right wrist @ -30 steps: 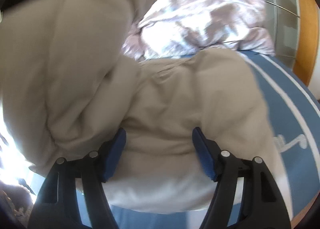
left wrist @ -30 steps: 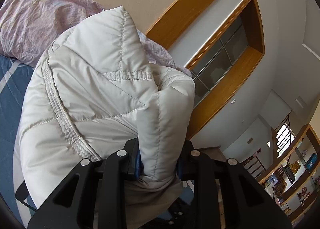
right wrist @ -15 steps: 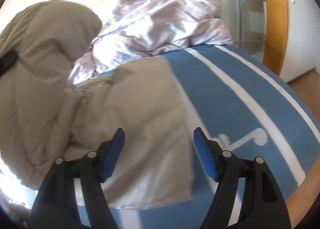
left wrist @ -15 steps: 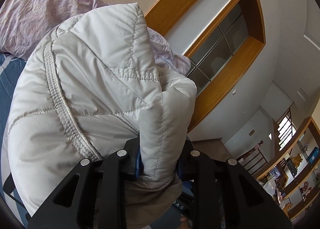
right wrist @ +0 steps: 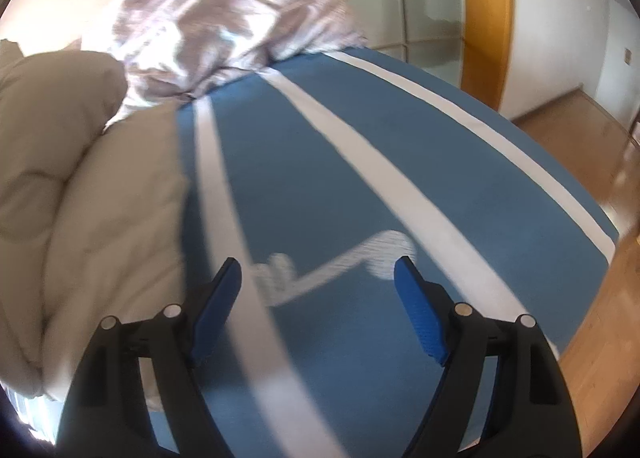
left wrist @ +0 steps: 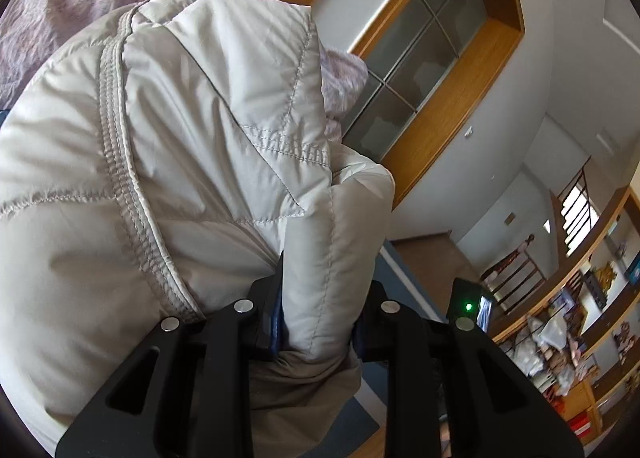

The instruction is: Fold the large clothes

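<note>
A pale grey quilted puffer jacket [left wrist: 168, 161] fills the left wrist view. My left gripper [left wrist: 320, 318] is shut on a padded fold of it and holds it lifted. In the right wrist view the same jacket [right wrist: 92, 197] lies bunched at the left on the blue bed cover [right wrist: 340, 177]. My right gripper [right wrist: 318, 282] is open and empty, over the blue cover to the right of the jacket, its blue pads [right wrist: 420, 322] wide apart.
A crumpled lilac duvet [right wrist: 232, 17] lies at the head of the bed. A wood-framed glass panel [right wrist: 432, 1] stands behind it. The bed's right edge drops to a wooden floor [right wrist: 600, 137]. Shelves [left wrist: 580, 322] line the far wall.
My right gripper has swung right, off the jacket and over the bare blue cover. My left gripper has kept its hold and the jacket has shifted closer in its view.
</note>
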